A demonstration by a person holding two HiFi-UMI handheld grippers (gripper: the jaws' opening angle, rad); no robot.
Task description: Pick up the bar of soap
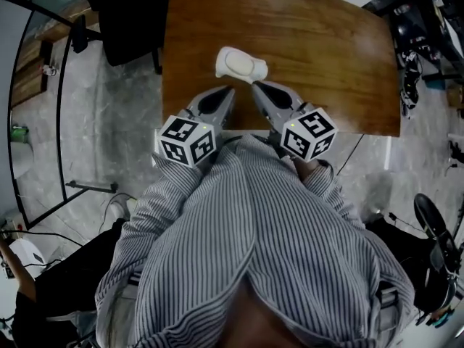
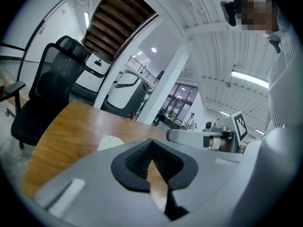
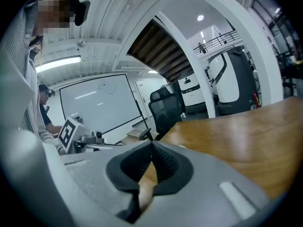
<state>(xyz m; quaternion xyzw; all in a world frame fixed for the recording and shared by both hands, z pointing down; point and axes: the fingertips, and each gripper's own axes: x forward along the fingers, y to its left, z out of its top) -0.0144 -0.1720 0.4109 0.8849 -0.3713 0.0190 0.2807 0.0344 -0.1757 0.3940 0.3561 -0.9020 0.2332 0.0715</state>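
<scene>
Currently your left gripper (image 1: 230, 90) and right gripper (image 1: 254, 85), both with jaws pressed together on nothing, sit just beside the bar of soap (image 1: 241, 64); advance unopened and you would likely knock it away.

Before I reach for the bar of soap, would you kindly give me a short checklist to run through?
1. Bar of soap in sight, lying on the table: ok.
2. Left gripper open wide enough to take the soap: not ok, its jaws are together with nothing between them.
3. Right gripper open wide enough: not ok, its jaws are shut and empty.
4. Both grippers pointed at the soap from the near edge of the table: ok in the head view.
5. Nothing else on the table between the grippers and the soap: ok.
6. Soap dry enough to grip without slipping: cannot tell.
</scene>
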